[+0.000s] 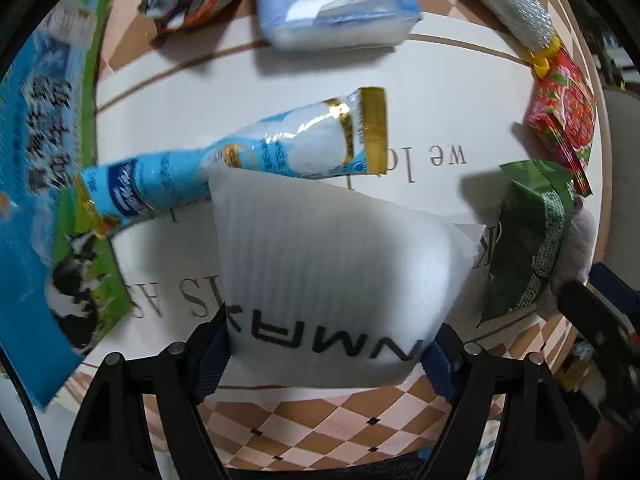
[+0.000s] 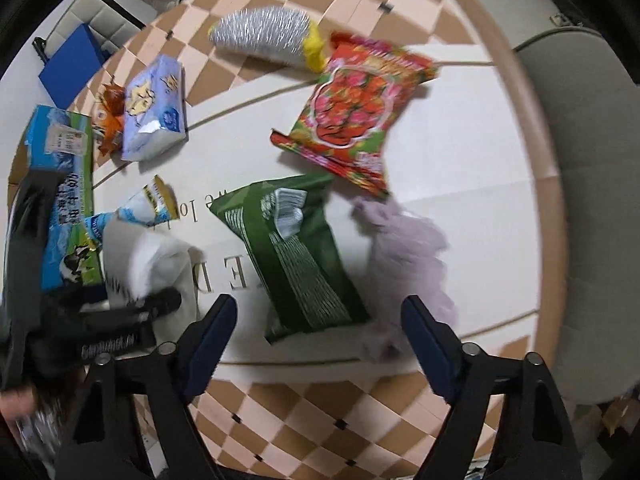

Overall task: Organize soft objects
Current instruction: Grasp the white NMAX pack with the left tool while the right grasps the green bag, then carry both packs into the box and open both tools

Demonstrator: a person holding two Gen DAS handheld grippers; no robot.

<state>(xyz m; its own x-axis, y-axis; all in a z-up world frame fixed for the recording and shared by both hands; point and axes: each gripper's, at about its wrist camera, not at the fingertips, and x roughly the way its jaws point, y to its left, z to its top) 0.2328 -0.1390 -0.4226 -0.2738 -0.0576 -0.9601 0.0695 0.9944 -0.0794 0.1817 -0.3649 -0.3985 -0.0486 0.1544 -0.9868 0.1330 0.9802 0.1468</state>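
Left gripper clamps white foam pouch, its lower edge hidden between pads; long axis runs toward upper left. Right gripper spread wide over green bag, blurred.

Left tongs clamping white foam pouch, blue sachet behind

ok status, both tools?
Left tool shut on foam pouch. Right tool open, empty, over green bag. Blue tube touching pouch's far edge; purple fluff beside green bag.
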